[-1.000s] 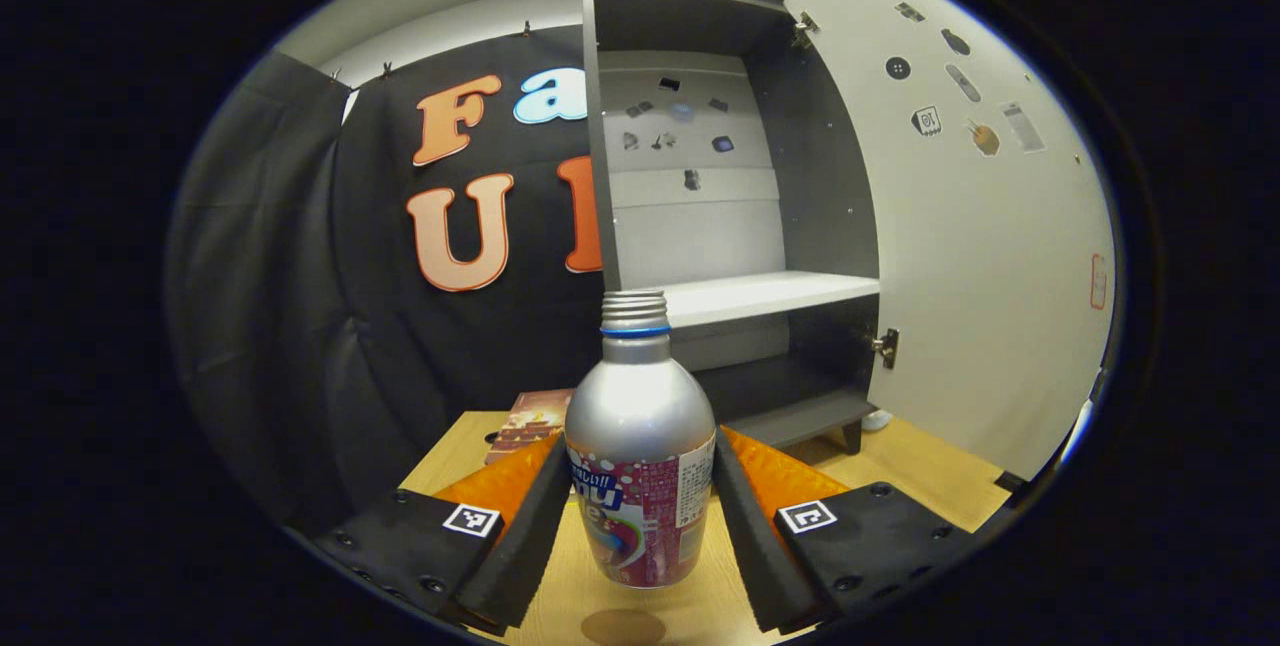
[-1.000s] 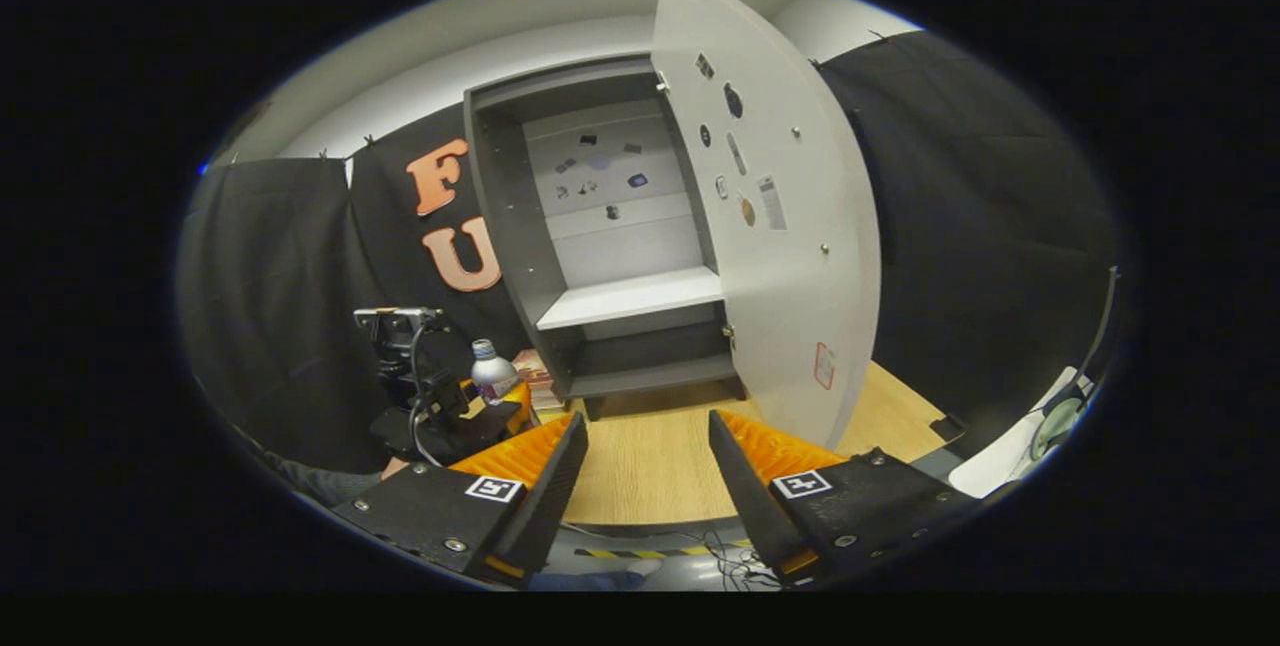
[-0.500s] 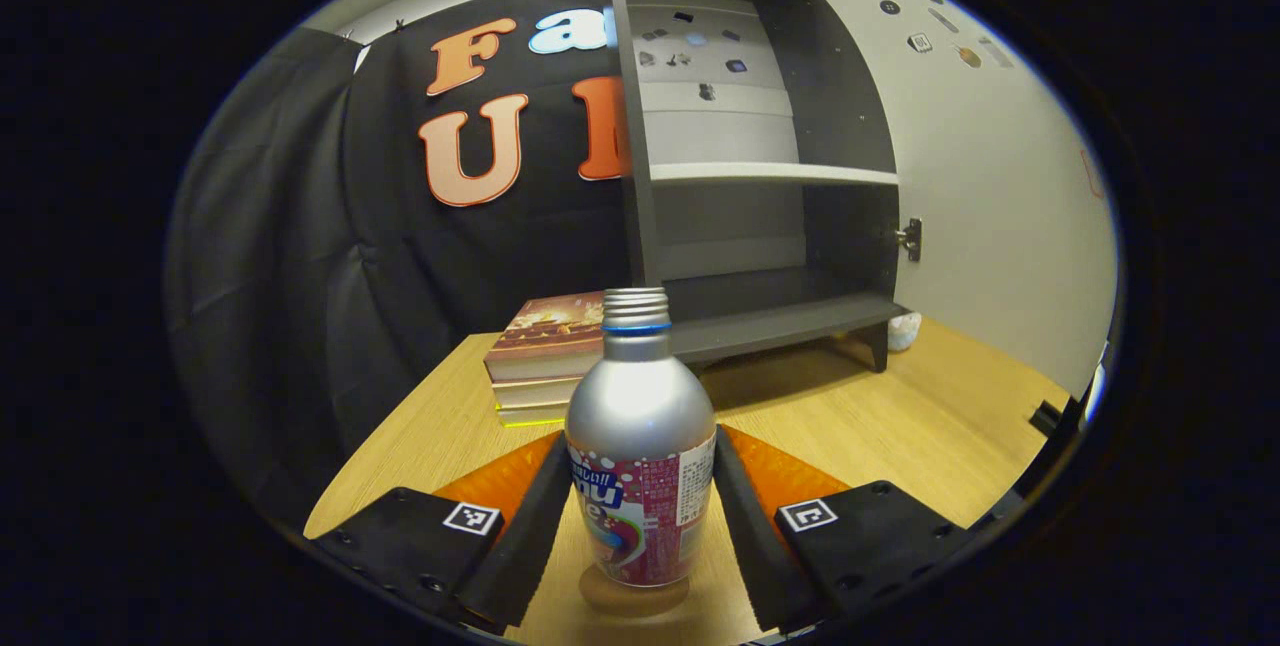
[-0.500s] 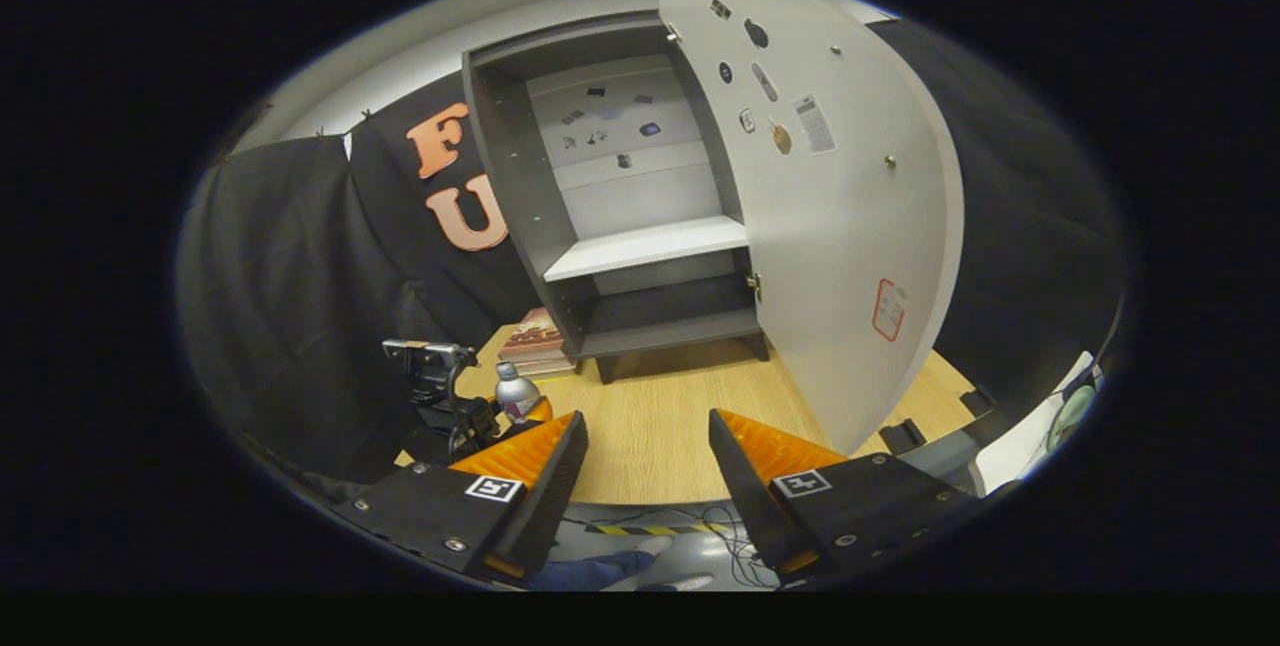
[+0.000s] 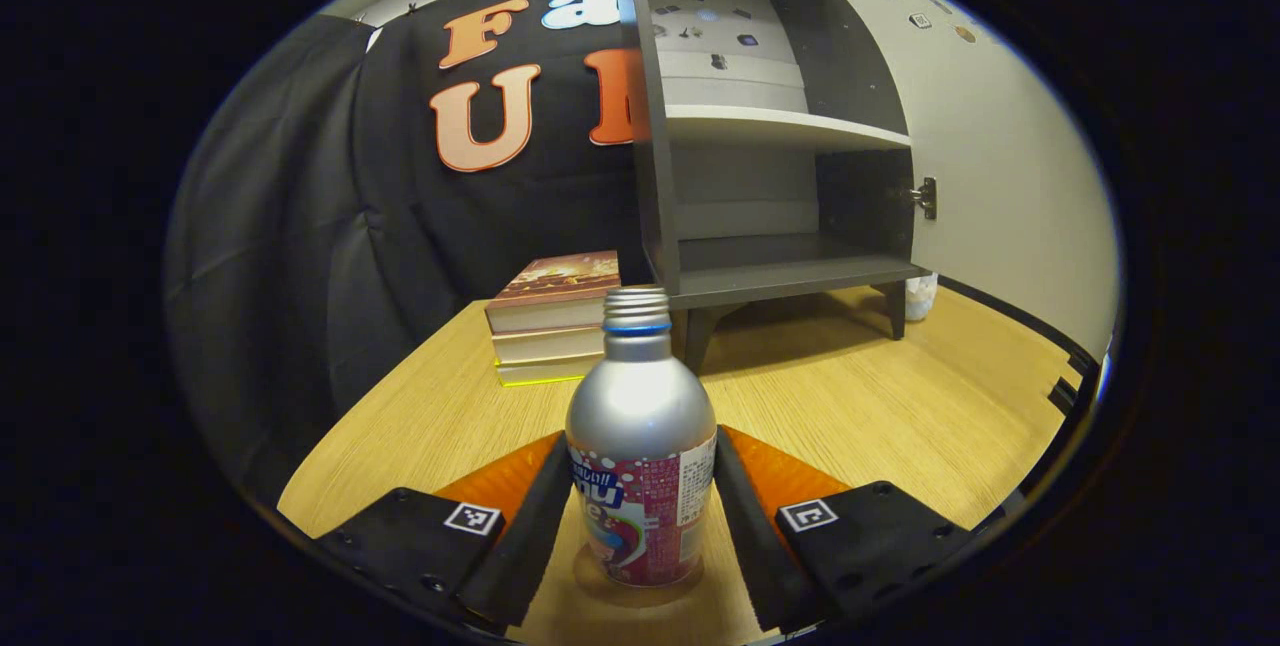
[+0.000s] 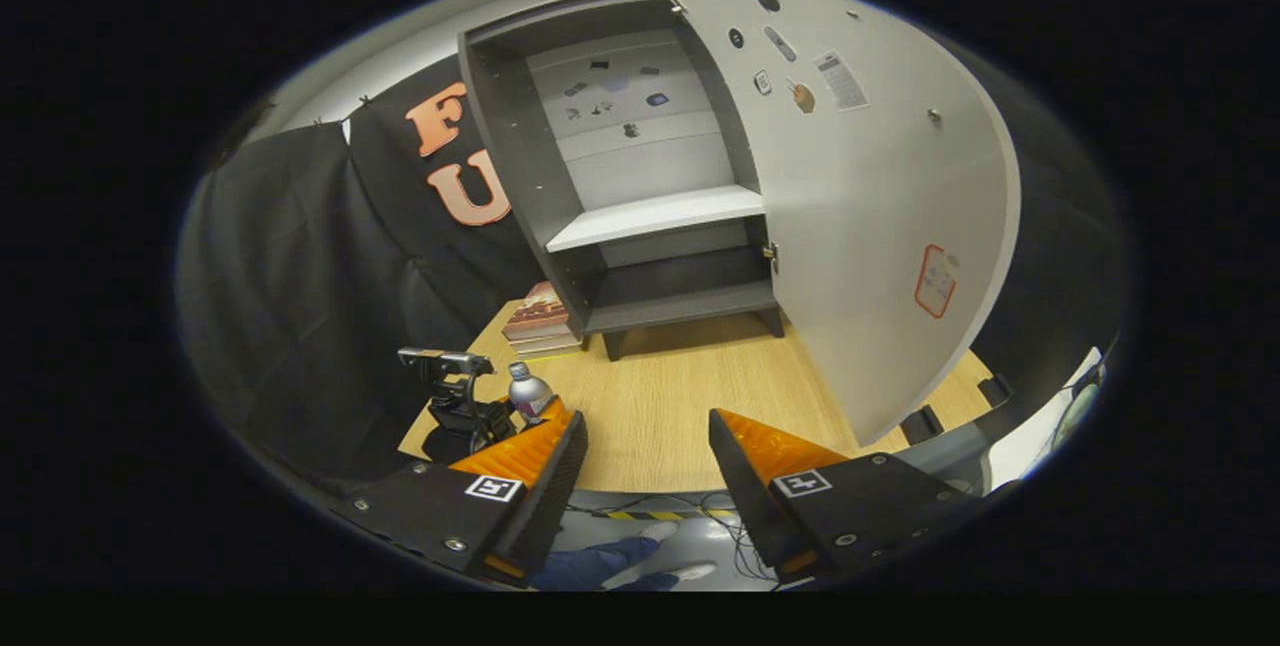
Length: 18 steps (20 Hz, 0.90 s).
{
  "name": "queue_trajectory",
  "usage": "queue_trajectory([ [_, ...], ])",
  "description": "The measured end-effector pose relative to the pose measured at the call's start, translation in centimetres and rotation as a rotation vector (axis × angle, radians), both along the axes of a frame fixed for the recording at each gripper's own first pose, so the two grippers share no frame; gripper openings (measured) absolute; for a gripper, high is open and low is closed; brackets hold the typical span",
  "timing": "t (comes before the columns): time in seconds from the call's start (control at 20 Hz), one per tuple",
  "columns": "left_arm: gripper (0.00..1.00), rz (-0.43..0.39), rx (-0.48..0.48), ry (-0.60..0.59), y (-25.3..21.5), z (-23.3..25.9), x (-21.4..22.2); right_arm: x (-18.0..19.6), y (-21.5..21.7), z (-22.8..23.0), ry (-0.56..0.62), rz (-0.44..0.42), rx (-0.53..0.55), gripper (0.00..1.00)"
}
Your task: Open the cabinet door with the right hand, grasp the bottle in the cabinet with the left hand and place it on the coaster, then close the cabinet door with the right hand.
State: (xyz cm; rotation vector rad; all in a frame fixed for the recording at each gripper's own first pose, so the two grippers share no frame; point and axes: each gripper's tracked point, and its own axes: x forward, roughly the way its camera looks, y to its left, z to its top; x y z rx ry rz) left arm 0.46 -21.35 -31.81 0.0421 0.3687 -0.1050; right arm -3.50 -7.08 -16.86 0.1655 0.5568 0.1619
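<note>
A silver bottle with a pink label and a bare threaded neck stands upright in the left gripper view. My left gripper is shut on its lower body, one finger on each side. Its base rests on a darker round patch, which looks like the coaster, on the wooden table. The grey cabinet stands behind with its white door swung wide open. In the right gripper view my right gripper is open near the table's front edge, apart from the door. The bottle and the left gripper show at the lower left.
A stack of books lies left of the cabinet's legs. The cabinet holds a white shelf and a grey bottom board, both bare. A small white object lies by the right leg. Cables lie on the floor below the table edge.
My left gripper has carried the bottle down to the table, onto the round patch. The right gripper has moved nearer the cabinet; the door looms larger.
</note>
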Motion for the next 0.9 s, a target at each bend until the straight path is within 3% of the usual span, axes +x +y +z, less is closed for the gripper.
queue_trajectory([
  [0.7,0.9,0.03,0.027,0.027,0.7,1.1,-2.9,-1.5,-1.0,0.6,-0.017,-0.023,0.032,0.77],
  [0.75,0.86,0.026,0.025,0.03,0.6,1.1,-3.1,-1.6,-1.1,0.7,-0.02,-0.025,0.033,0.76],
  [0.9,0.9,0.018,0.04,0.021,0.5,1.6,-3.1,-1.9,-1.0,0.9,-0.027,-0.026,0.038,0.76],
])
